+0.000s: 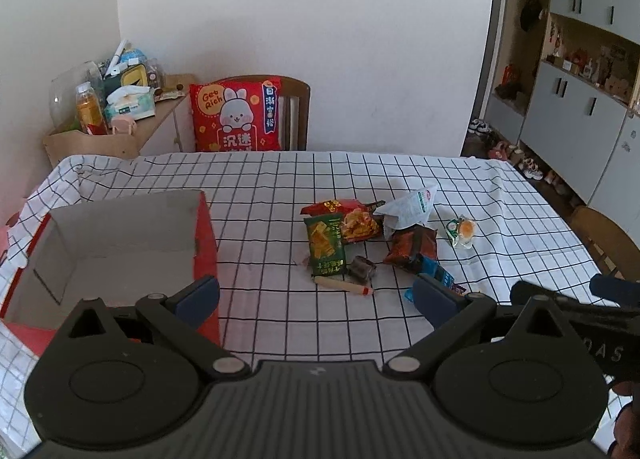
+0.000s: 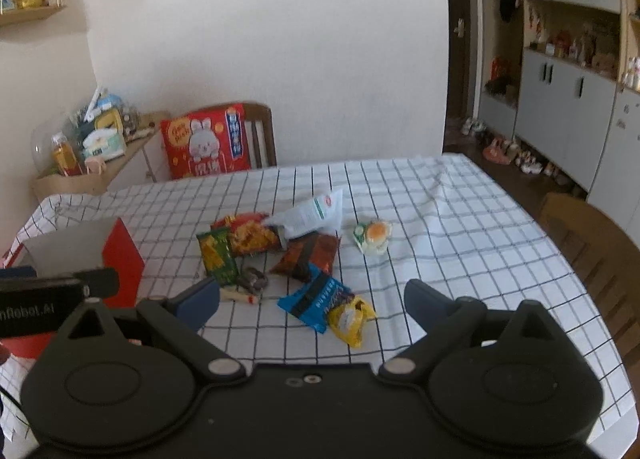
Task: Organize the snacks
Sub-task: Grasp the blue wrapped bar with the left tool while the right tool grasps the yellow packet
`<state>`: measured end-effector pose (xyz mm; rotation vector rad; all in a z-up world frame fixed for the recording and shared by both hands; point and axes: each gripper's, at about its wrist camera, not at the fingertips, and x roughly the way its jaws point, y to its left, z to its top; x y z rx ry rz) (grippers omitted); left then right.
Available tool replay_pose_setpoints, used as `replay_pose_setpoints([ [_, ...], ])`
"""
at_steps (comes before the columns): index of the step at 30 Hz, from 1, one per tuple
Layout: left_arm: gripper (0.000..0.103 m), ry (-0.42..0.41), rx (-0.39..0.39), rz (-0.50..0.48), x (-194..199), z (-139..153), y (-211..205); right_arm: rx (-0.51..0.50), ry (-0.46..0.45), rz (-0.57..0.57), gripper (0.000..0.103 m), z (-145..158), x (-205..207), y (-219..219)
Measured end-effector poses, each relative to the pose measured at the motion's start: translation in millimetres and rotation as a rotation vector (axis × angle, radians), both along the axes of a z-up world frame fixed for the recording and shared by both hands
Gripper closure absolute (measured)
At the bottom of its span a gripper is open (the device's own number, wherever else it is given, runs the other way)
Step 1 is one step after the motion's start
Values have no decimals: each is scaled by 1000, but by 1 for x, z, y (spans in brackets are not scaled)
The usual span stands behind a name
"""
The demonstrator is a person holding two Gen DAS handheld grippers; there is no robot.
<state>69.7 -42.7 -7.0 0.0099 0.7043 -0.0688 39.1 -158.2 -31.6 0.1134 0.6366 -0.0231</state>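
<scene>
A heap of snack packets lies mid-table: a green packet (image 1: 325,247), an orange-red chips bag (image 1: 352,219), a white pouch (image 1: 408,207), a dark red-brown packet (image 1: 412,247), a small dark candy (image 1: 362,267), a sausage stick (image 1: 344,285), a clear-wrapped egg snack (image 1: 461,231). The right wrist view adds a blue packet (image 2: 316,299) and a yellow one (image 2: 351,318). An open red cardboard box (image 1: 206,243) stands at the left, empty inside. My left gripper (image 1: 316,299) hangs open near the sausage stick. My right gripper (image 2: 312,301) is open above the blue packet.
The table wears a white checked cloth (image 1: 280,187). A wooden chair with a red rabbit cushion (image 1: 236,117) stands behind it. A cluttered side shelf (image 1: 116,107) is at the back left, grey cabinets (image 1: 576,111) at the right, another chair (image 2: 592,243) by the right edge.
</scene>
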Motion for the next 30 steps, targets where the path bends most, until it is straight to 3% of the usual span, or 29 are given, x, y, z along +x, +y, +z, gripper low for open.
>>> replay_pose_setpoints([
  [16, 0, 43, 45, -120, 83, -56, -71, -42, 163, 57, 16, -68, 71, -47],
  [23, 0, 150, 40, -222, 120, -94, -103, -21, 227, 97, 24, -97, 92, -57],
  [27, 0, 197, 75, -265, 133, -118, -120, -17, 263, 132, 28, -110, 101, -56],
  [30, 5, 246, 75, -291, 143, -132, -126, -6, 278, 156, 34, -119, 107, -54],
])
